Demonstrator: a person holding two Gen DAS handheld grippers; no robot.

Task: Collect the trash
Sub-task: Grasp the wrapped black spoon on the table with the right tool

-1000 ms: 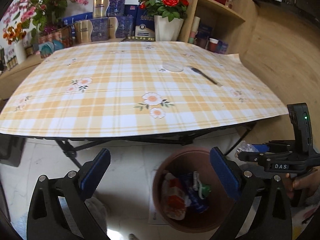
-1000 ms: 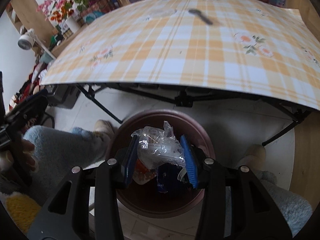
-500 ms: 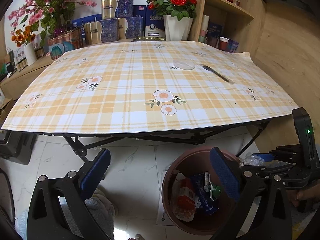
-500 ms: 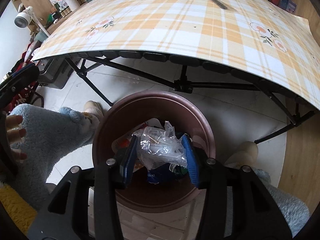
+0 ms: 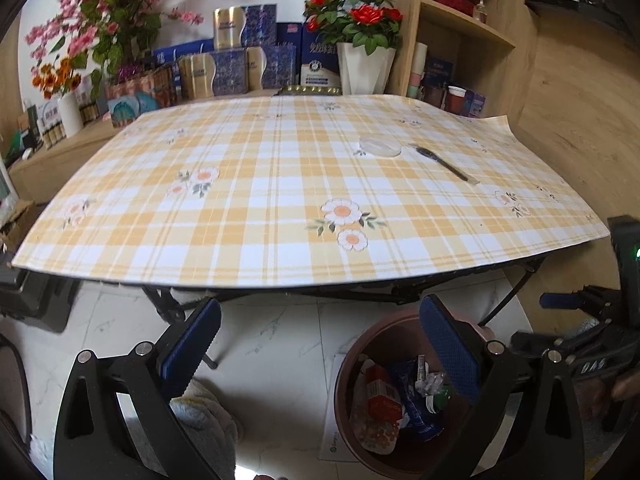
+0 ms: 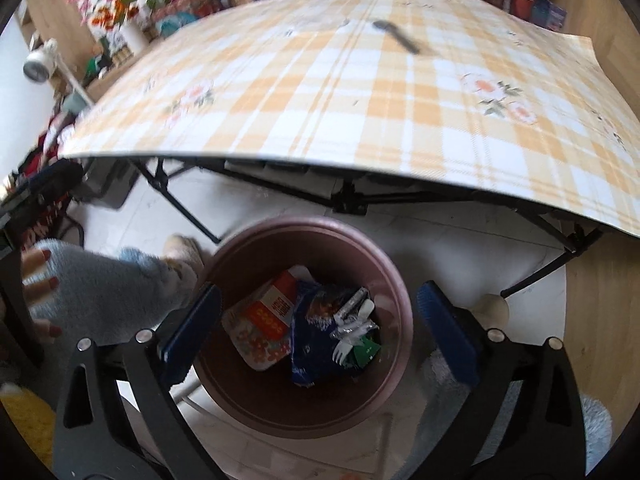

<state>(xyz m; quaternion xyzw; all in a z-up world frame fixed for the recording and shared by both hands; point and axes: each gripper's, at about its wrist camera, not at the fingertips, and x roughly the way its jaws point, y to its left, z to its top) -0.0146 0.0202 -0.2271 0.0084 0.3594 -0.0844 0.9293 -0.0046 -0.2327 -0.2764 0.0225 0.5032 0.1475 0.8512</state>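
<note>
Right tool is opening wide over the round brown bin, nothing between its ridged blue pads; crinkly wrappers are lying inside. Left tool is gaping empty.

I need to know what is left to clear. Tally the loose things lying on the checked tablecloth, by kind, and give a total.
Clear round plastic lid: 1
Long dark pen-like stick: 1
Total: 2, both lying near the far right part of the yellow-and-white checked tablecloth.
</note>
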